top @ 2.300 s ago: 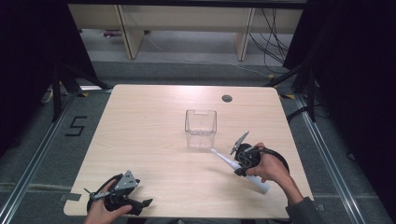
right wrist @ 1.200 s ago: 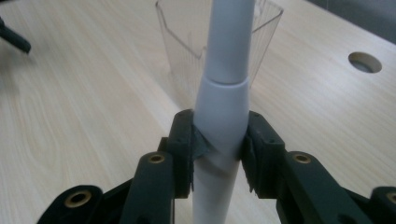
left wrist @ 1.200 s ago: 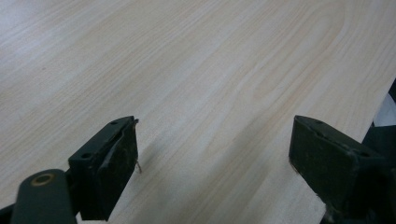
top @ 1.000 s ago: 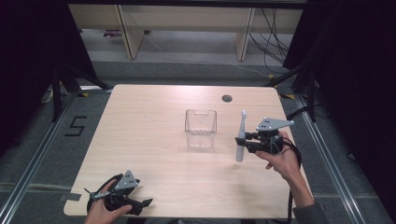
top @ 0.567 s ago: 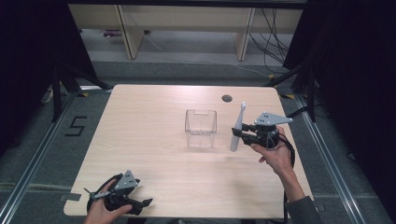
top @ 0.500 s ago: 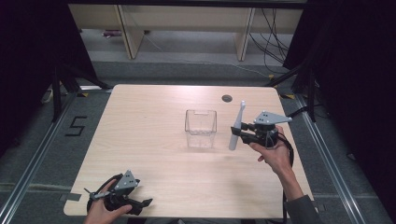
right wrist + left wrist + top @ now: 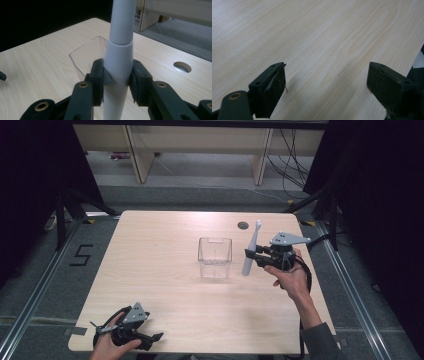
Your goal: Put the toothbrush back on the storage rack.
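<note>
I hold the right gripper (image 7: 251,255) above the counter (image 7: 165,245), to the right of the clear box (image 7: 215,257). Its fingers (image 7: 100,80) are closed on the white brush (image 7: 251,249), one pad on each side of the thick part of the handle. In the right gripper view the handle stands almost upright between the two pads. It goes up past the top edge of that view and continues down below the fingers, so the grip is around the lower middle of the handle, not at an end. In the high view the brush is a little tilted: its head end is up and toward the far side of the counter, its thick end hangs down just beside the right wall of the box. I cannot tell if the lower end touches the counter; it seems to be in the air. The brush is outside the box, near it but not touching.

The box stands upright near the middle of the counter, with its open side up. Behind it, on the far right part of the counter, there is a round hole (image 7: 243,225).

My left gripper (image 7: 127,330) rests at the near left edge of the counter, well apart from the box. Its fingers (image 7: 272,90) are wide open, with only bare wood between them.
</note>
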`<action>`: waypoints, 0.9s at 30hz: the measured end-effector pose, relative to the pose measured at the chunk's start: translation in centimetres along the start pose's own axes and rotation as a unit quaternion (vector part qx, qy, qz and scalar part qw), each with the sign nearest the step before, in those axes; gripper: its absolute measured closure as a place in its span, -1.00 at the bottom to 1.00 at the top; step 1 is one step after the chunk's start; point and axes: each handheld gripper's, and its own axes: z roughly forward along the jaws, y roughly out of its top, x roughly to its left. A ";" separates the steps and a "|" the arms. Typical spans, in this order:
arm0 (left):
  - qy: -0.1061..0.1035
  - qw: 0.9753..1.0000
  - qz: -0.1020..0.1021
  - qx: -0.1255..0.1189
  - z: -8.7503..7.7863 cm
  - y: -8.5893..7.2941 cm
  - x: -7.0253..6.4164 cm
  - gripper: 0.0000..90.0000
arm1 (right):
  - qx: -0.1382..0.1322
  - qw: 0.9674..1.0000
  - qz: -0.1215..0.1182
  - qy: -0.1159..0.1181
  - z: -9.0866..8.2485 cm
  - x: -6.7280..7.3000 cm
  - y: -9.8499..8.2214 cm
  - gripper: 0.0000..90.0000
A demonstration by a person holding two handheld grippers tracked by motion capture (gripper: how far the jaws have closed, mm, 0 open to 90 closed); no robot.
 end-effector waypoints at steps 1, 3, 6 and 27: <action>0.000 1.000 0.000 0.000 0.0 0.0 0.0 -0.66 | 0.000 1.000 0.000 0.000 0.0 0.0 0.0 0.49; 0.000 1.000 -0.001 -0.001 0.0 0.0 0.0 -0.66 | 0.001 1.000 0.006 0.000 0.1 0.0 0.3 0.49; -0.001 1.000 0.000 -0.001 0.0 0.0 0.0 -0.66 | 0.001 1.000 -0.005 -0.008 0.2 0.0 0.8 0.49; 0.000 1.000 -0.001 0.000 0.0 -0.1 0.0 -0.66 | -0.003 1.000 -0.016 0.008 -0.2 1.3 5.5 0.49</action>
